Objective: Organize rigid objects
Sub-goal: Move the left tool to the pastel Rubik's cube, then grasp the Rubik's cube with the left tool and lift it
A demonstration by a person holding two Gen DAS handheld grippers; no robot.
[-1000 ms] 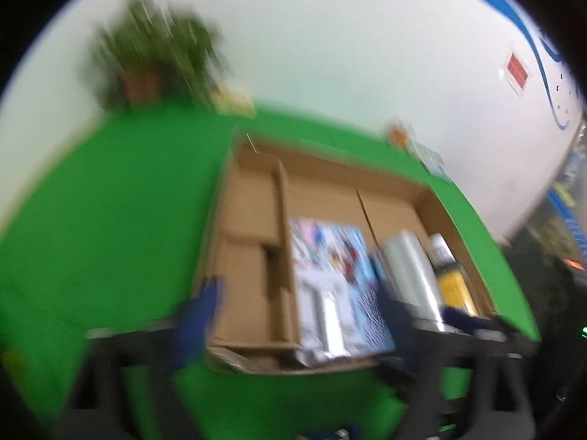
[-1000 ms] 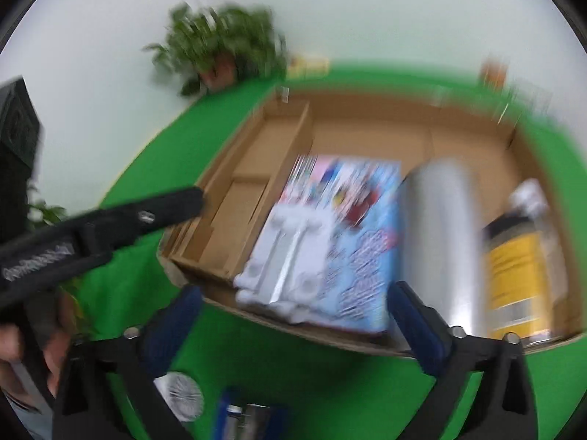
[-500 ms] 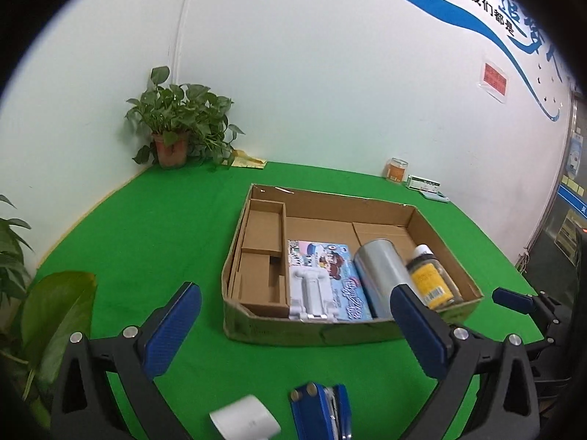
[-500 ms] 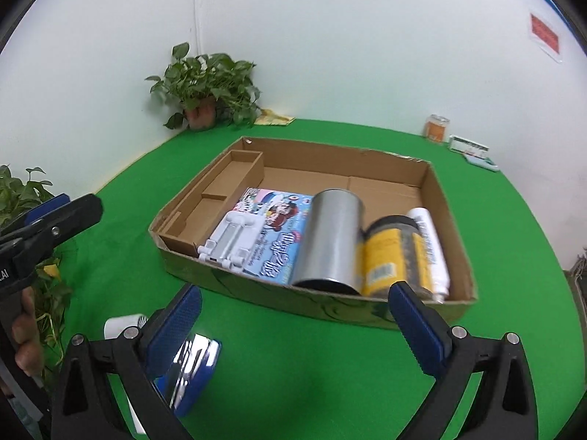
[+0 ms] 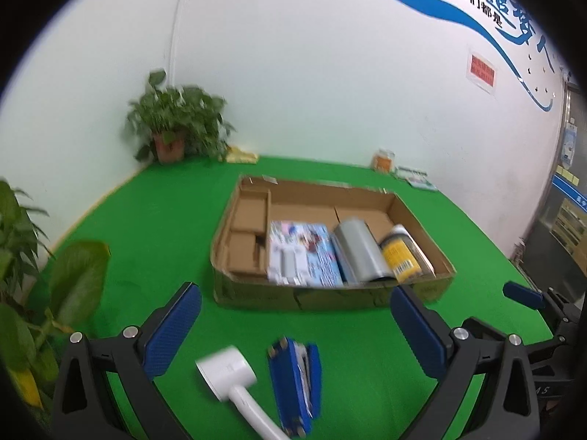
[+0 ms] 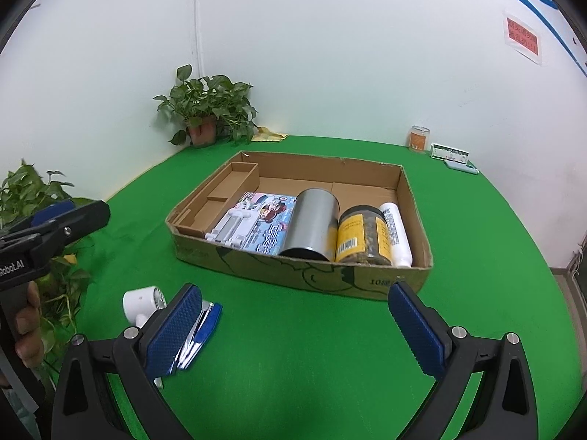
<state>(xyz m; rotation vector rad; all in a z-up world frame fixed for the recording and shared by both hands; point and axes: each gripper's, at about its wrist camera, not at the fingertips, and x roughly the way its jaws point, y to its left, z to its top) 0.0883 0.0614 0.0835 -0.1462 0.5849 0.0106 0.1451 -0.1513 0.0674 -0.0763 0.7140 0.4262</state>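
A shallow cardboard box (image 5: 256, 297) (image 6: 367, 278) lies on the green table. It holds a blue picture package (image 5: 301, 253) (image 6: 264, 220), a grey metal can (image 5: 361, 253) (image 6: 312, 223), a yellow-label jar (image 5: 401, 255) (image 6: 361, 234) and a white tube (image 6: 396, 234), all lying down. In front of the box lie a white handheld fan (image 5: 234, 377) (image 6: 141, 302) and a blue stapler (image 5: 295, 385) (image 6: 200, 333). My left gripper (image 5: 293, 333) is open and empty above them. My right gripper (image 6: 293, 330) is open and empty, in front of the box.
A potted plant (image 5: 176, 128) (image 6: 209, 110) stands in the far left corner. Leafy plants (image 5: 44, 278) (image 6: 40, 198) crowd the table's left edge. An orange jar (image 6: 420, 138) and a small box (image 6: 453, 156) sit by the back wall. The box's left compartments (image 6: 234, 179) hold nothing.
Both grippers pulled back from the box towards the table's near side. The fan and stapler came into view below them. Both stayed open.
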